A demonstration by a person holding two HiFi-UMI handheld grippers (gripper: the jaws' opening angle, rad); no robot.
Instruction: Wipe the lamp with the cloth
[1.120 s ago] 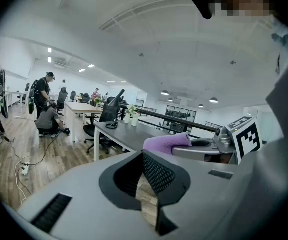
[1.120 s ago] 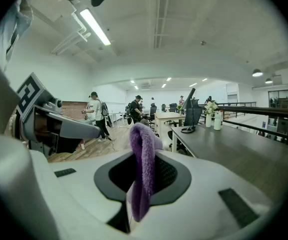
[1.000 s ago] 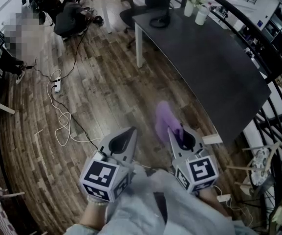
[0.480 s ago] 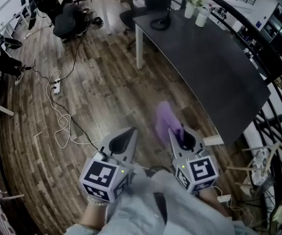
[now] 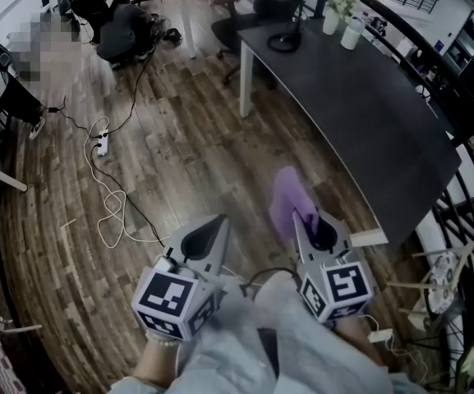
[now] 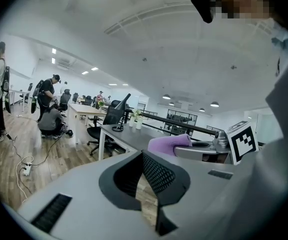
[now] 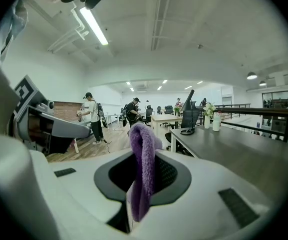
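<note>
Holding the cloth, lamp not yet reached

Filling the frame's right, the dark desk [image 5: 368, 113] bears the lamp [image 5: 286, 25] at its upper end, well apart. The right gripper [image 5: 306, 220] pinches the purple cloth [image 5: 288, 202], ready for wiping. The left gripper [image 5: 218, 222] is closed and empty.

In the head view the lower end of the cloth [image 5: 284, 202] is hidden within the jaws of the right gripper [image 5: 306, 220].
</note>
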